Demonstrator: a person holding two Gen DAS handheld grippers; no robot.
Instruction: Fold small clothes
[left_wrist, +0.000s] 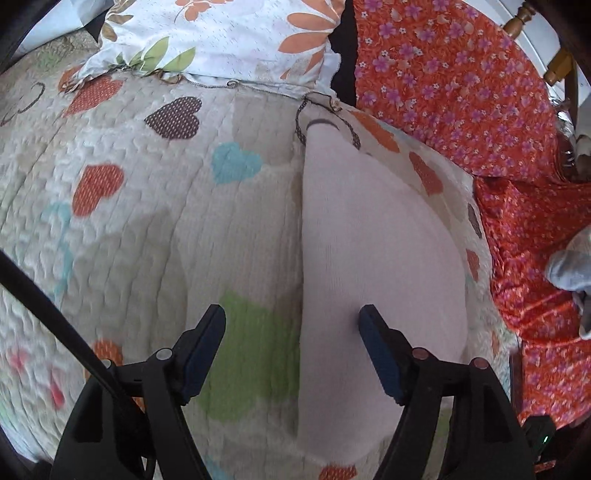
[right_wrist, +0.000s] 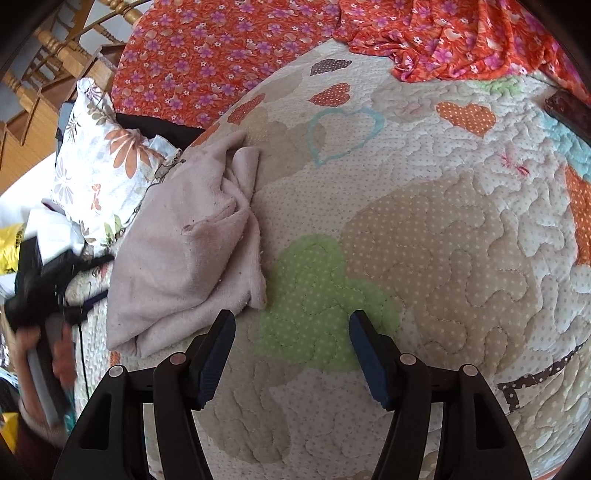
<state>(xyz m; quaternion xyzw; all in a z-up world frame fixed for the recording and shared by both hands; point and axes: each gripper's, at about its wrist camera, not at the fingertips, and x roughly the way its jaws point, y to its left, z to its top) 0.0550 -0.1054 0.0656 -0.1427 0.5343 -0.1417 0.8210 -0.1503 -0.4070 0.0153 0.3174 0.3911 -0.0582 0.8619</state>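
One small pale pink garment is seen lying on the heart-patterned quilt, roughly doubled over but with a loose, bunched flap along one side — the fold is judged partly made, with smoothing and at least one more fold left. The left gripper is spread wide, one finger over the garment and the other over the quilt, nothing pinched. The right gripper is likewise spread and empty, held above a green heart just beside the garment's near corner. Counted: one garment, two grippers, one flowered pillow, one orange floral sheet.
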